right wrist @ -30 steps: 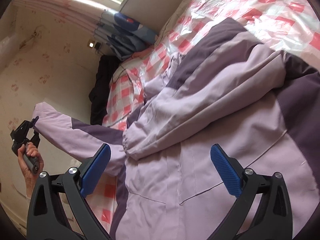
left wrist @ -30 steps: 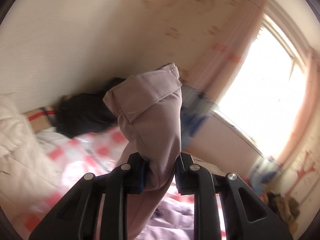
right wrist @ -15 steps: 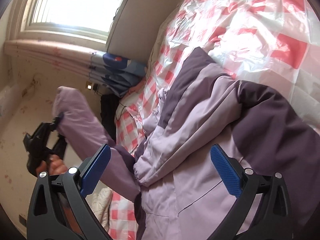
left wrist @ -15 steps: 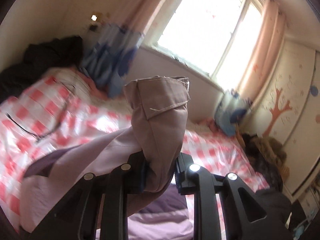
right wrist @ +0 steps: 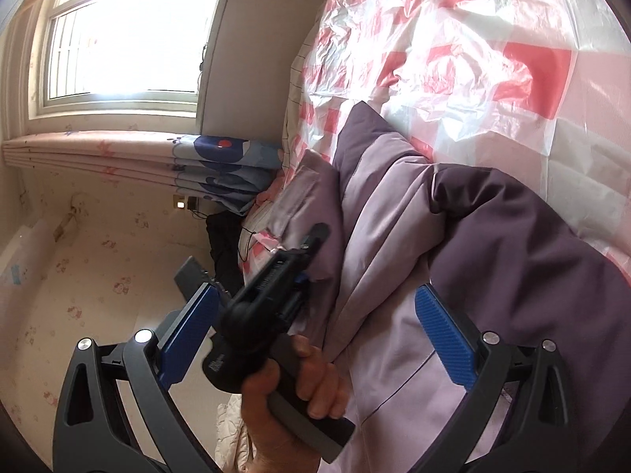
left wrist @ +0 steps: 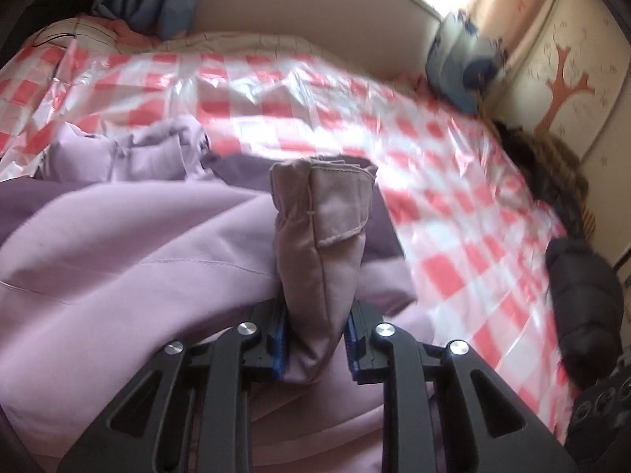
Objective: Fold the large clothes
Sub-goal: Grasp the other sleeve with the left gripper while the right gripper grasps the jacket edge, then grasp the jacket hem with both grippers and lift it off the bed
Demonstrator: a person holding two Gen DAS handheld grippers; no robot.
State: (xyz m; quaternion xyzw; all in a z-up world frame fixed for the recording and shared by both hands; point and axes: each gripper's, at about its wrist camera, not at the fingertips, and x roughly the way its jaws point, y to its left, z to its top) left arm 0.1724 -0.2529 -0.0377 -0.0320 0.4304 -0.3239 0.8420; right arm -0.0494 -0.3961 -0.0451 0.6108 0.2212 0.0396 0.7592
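While the lilac jacket [left wrist: 130,260] lies spread over the bed's red-and-white checked plastic sheet [left wrist: 453,205], its sleeve end [left wrist: 321,244] stands up between the jaws of the left gripper [left wrist: 317,339]. Those jaws have just been opening a little, yet the blue pads [left wrist: 279,345] still sit against both sides of the sleeve, so the cloth is pinched between them. A stitched tab folds across the cuff, and the opening at the top shows a gathered inner edge.

The jacket is two-toned: pale lilac panels with dark plum bands [right wrist: 524,244] across shoulder and sleeve. It looks padded and soft, with thin seam lines running over the front. In the right wrist view the other sleeve is folded across the body, making a thick ridge, and the held sleeve [right wrist: 303,213] rises beside it. The left hand [right wrist: 303,390] grips the black handle of its tool low in that view, over the jacket's near edge.

The right gripper [right wrist: 315,323] hangs with its jaws spread wide, nothing between the blue pads [right wrist: 443,323], above the lilac front panel. A dark padded garment [left wrist: 583,303] lies at the bed's far side, and blue patterned curtains [right wrist: 221,169] hang below the window [right wrist: 118,39].
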